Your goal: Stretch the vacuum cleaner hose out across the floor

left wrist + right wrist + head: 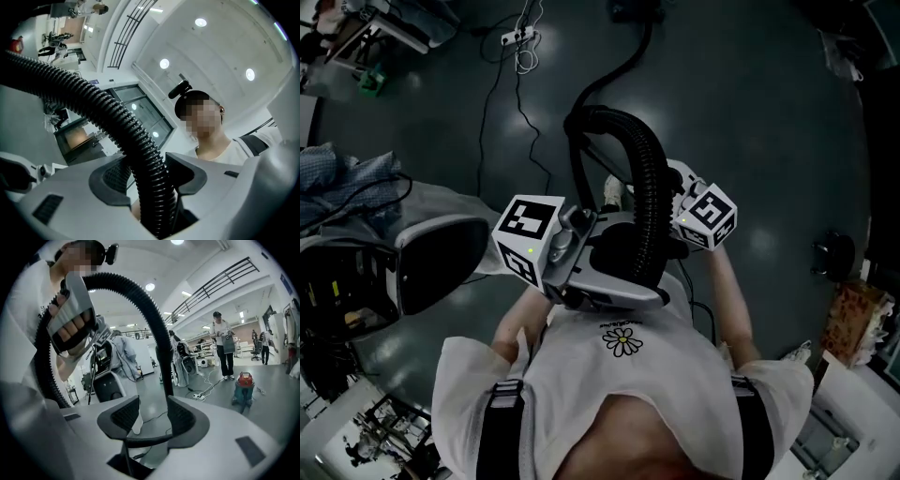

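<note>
The left claw (150, 177) and right claw (151, 414) both clamp the hose (648, 178) — looped up off the floor (759, 103), ready for pulling straight.

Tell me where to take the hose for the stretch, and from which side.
Likely the straight ribbed run of the hose below its arch, from the person's right, fingers across it: ribs resist sliding, and the left gripper clamps it below.
</note>
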The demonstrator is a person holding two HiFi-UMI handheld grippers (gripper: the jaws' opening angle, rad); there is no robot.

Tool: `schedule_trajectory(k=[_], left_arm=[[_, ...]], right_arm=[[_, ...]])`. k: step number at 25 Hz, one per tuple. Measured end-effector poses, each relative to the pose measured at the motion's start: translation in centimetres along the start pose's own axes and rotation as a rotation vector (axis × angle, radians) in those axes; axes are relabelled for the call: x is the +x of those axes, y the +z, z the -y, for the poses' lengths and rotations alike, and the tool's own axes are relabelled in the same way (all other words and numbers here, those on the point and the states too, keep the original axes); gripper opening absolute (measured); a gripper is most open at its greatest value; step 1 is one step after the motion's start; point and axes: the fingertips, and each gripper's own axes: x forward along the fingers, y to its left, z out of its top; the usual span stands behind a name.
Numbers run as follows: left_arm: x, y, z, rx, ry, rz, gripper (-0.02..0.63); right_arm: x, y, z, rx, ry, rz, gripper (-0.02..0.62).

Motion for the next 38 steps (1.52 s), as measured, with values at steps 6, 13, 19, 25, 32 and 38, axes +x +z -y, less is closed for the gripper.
schedule_trajectory(k=[6, 13, 19, 25, 32, 38], left_arm=[[3.7, -15.5, 8.4, 0.109, 0.075, -0.192, 0.215], [8.0, -23.7, 13.6, 0.019, 0.043, -0.191, 0.210], [7.2, -22.0, 15.2, -0.063, -0.093, -0.046, 0.172], [6.2, -20.0, 16.2, -0.003, -0.147, -0.066, 0.166], [4.0, -20.2, 19.2, 0.010, -0.184, -0.168, 0.161], [2.4, -19.6, 22.2, 0.026, -0.223, -0.236, 0.152]], right_arm=[[-1.8, -9.8, -10.8, -0.139, -0.085, -0.120, 0.183], [-3.0, -20.0, -14.9, -0.336, -0.035, -0.466, 0.255], [-3.9, -23.4, -15.7, -0.284, -0.024, -0.556, 0.255], [-5.3, -20.1, -16.4, -0.237, -0.013, -0.477, 0.255], [-2.8, -20.9, -17.1, -0.318, 0.154, -0.565, 0.255], [3.9, -16.2, -19.7, -0.321, 0.374, -0.497, 0.255]])
